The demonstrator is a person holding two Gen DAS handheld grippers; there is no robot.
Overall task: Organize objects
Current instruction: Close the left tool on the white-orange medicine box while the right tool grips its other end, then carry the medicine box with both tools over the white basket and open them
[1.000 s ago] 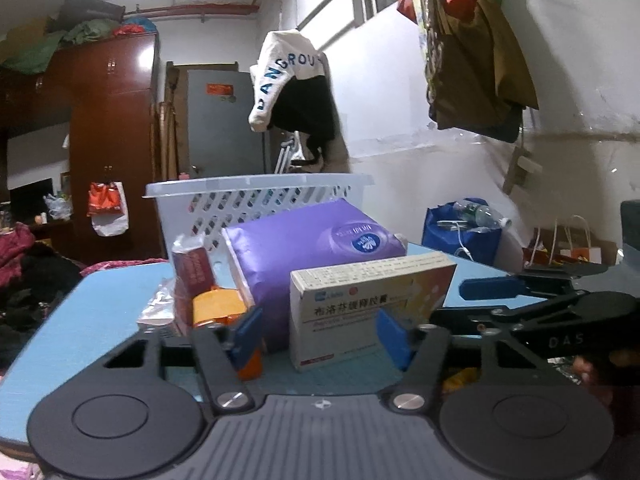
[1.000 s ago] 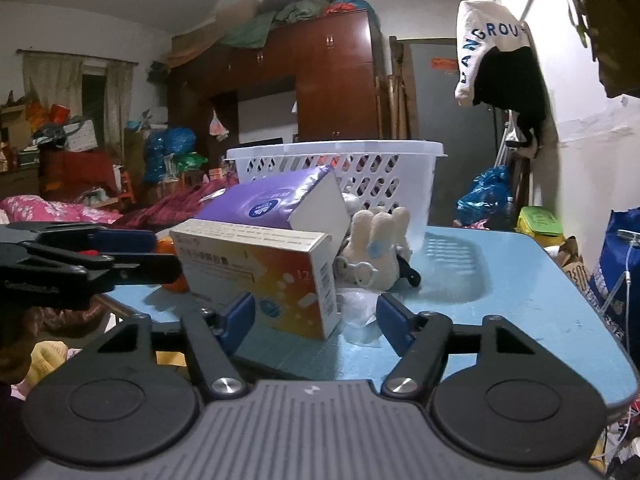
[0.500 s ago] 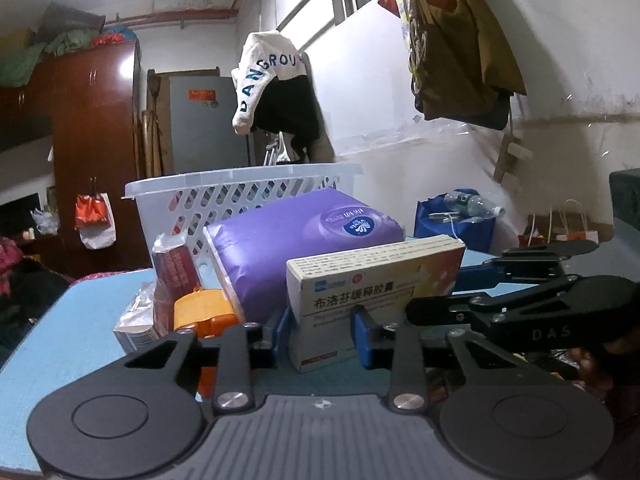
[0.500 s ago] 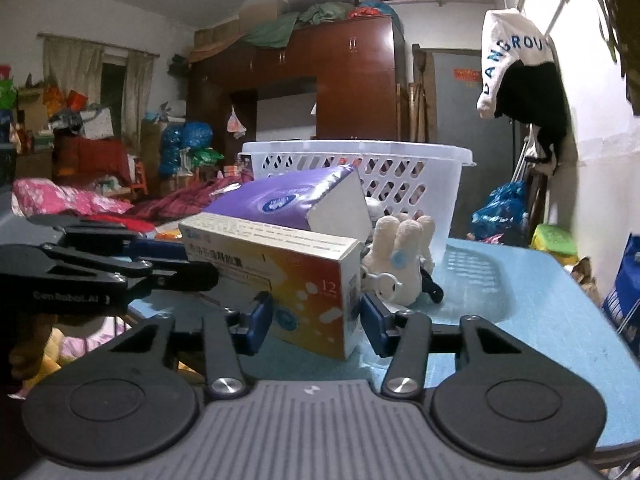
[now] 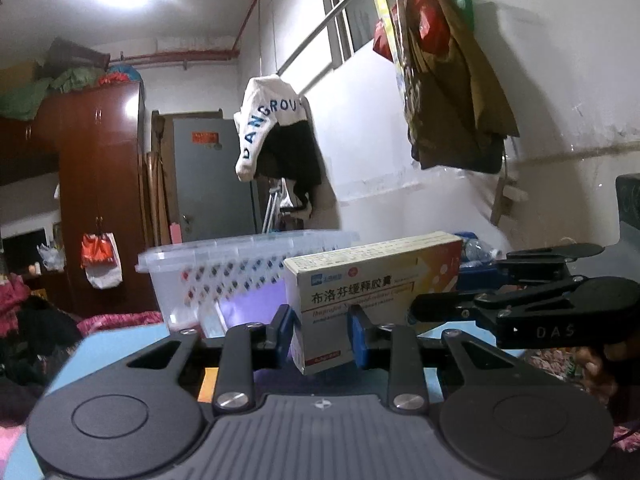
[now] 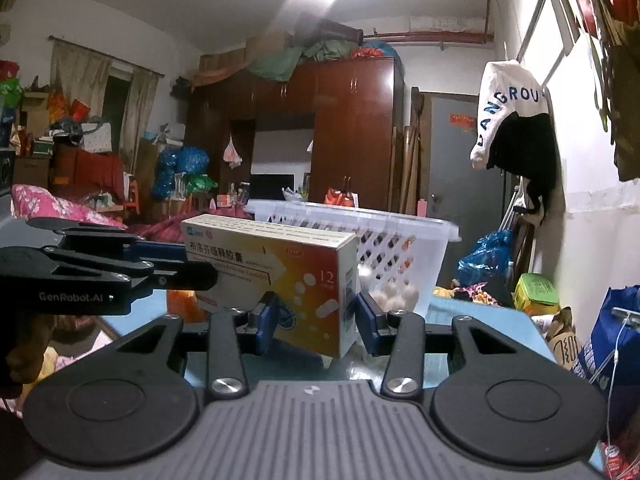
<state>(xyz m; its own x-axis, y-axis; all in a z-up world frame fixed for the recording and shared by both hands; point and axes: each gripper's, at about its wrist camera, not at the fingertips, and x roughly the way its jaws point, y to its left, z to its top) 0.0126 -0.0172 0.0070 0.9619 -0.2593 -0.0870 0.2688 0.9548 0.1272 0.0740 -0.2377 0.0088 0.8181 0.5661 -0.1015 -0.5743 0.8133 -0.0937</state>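
So the medicine box is off the table now, held in the air between both claws, one at each end, with the white laundry basket right behind it. The left claw has its blue pads pressed on the near end of the box in its own view, and the right claw is clamped on the end with the "12" printed on it, its jaws closing the last bit with the box between them. That's the big change: a second ago both claws were wide open with the box standing on the table in front of the purple tissue pack, half a second ago they'd squeezed in on it, and now the box sits higher in both views, with its bottom edge clear of the table and the basket rim about level with its top (the background blur says the whole thing is on the move). Compared with the earlier frame, the tissue pack is mostly hidden behind the box and the left claw, and the orange thing and the plush toy have dropped low in the picture. For the task, I'd guess this means the pick is done and the box is headed for the basket, though it needs a bit more height to clear the rim.
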